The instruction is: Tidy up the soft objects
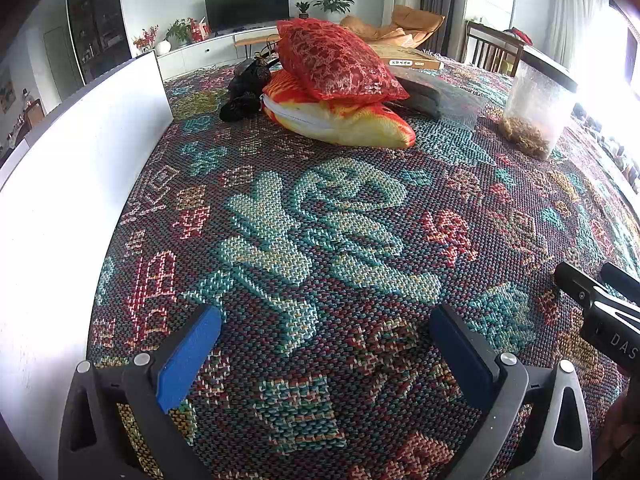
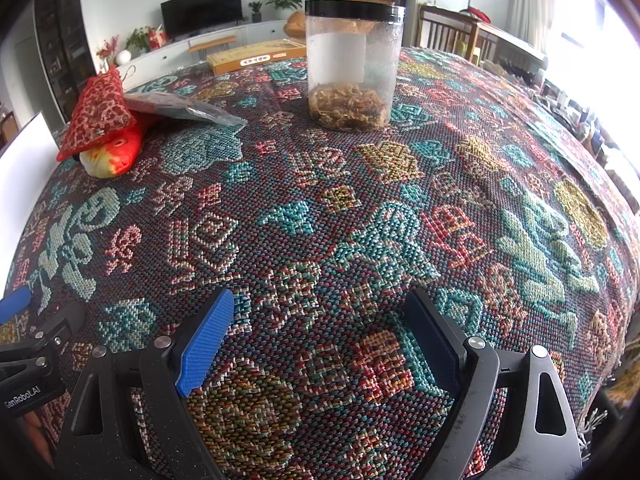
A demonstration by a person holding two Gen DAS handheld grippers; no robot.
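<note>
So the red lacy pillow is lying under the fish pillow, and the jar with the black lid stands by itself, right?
Not quite. The red lacy pillow lies on top of the fish pillow, not under it; the left wrist view shows this clearly. The jar with the black lid does stand by itself on the patterned cloth.

Your left gripper (image 1: 326,338) hung low over the cloth (image 1: 320,220) with its jaws spread wide and nothing between the blue pads (image 1: 188,356). Your right gripper (image 2: 320,328) sat just as low over the cloth, jaws equally wide and empty. The two were side by side, near each other, each showing at the edge of the other's view.
</note>
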